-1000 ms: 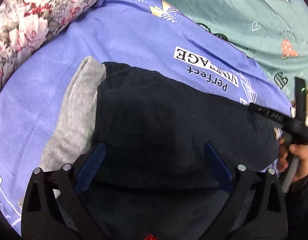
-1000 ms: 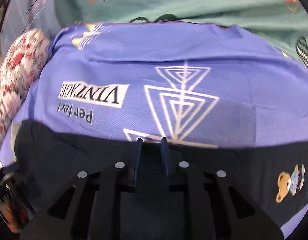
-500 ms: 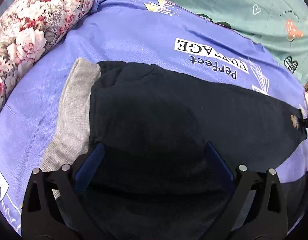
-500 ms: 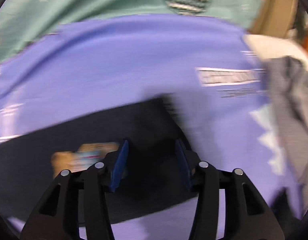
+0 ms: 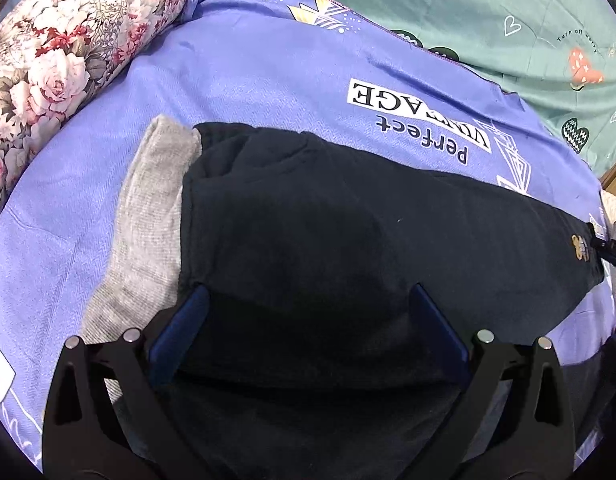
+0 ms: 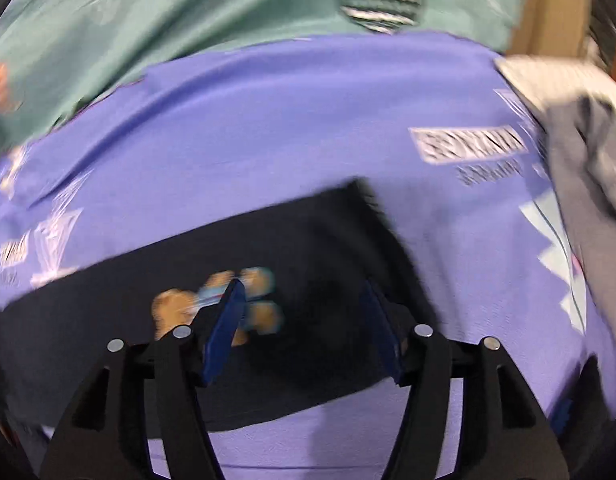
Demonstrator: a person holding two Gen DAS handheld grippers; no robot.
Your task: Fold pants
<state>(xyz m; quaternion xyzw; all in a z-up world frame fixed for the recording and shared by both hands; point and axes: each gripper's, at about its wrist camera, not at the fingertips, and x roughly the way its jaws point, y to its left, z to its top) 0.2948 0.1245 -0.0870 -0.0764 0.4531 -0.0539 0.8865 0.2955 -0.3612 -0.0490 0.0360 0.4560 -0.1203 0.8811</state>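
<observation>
Dark pants [image 5: 347,248] lay flat across the purple sheet [image 5: 236,80], grey waistband [image 5: 148,232] toward the floral pillow [image 5: 60,40], leg end with the bear patch [image 6: 220,304] at the other side. Left gripper [image 5: 308,328] hovered over the waist area, jaws spread wide, dark cloth under them, nothing pinched as far as I could see. Right gripper [image 6: 304,328] sat over the leg end near the bear patch; jaws had just been opening, stood well apart, cloth below them, no grip. That view was motion-blurred. Teal bedding [image 6: 188,20] lay beyond the sheet, a grey garment [image 6: 587,168] off to the right edge.
</observation>
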